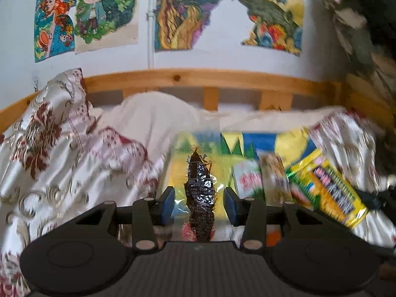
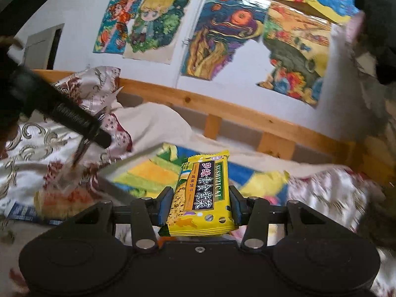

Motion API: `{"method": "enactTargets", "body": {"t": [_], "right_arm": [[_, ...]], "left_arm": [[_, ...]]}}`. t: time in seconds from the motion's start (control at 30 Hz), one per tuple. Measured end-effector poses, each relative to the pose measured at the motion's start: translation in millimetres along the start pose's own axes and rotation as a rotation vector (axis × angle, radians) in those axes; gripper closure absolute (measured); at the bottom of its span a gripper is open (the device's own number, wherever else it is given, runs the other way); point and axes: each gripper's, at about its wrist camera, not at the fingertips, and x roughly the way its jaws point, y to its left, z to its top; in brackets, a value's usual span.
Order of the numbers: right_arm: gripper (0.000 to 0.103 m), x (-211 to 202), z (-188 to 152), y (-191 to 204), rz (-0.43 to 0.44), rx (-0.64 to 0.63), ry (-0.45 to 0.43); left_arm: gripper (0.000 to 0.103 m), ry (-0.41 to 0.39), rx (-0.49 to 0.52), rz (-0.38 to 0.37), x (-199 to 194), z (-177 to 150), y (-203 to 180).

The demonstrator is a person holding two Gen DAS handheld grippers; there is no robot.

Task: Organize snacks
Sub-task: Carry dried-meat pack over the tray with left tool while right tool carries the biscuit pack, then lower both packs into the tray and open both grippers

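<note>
My left gripper is shut on a clear-wrapped packet with a dark brown snack inside, which stands upright between the blue pads above the bed. My right gripper is shut on a yellow biscuit packet with green edges, its pads pressing the long sides. That yellow packet also shows blurred at the right of the left wrist view. Behind it lie a white and red packet and a pale packet. The black frame of the left tool crosses the left of the right wrist view.
A colourful painted sheet lies on the bed under the snacks. A floral satin quilt is bunched at the left, and a white sheet lies behind. A wooden rail runs along the wall hung with drawings. Dark clothing hangs at the right.
</note>
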Motion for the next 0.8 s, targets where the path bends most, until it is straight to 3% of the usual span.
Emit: {"method": "enactTargets", "body": {"t": [0.13,0.33,0.6,0.8], "right_arm": [[0.054,37.3,17.1,5.6,0.03,-0.022,-0.017],[0.054,89.9,28.0,10.6,0.045,-0.003,-0.003],[0.054,133.3,16.3,21.4,0.054,-0.004,0.072],[0.054,150.1,2.1,29.9,0.062,-0.017,0.104]], "left_arm": [[0.056,-0.029,-0.011,0.002,26.0,28.3,10.3],[0.056,0.01,-0.054,-0.037,76.8,52.7,18.0],[0.056,0.068,-0.062,-0.044,121.4,46.0,17.8],[0.056,0.167,-0.091,-0.068,150.0,27.1,19.0]]}}
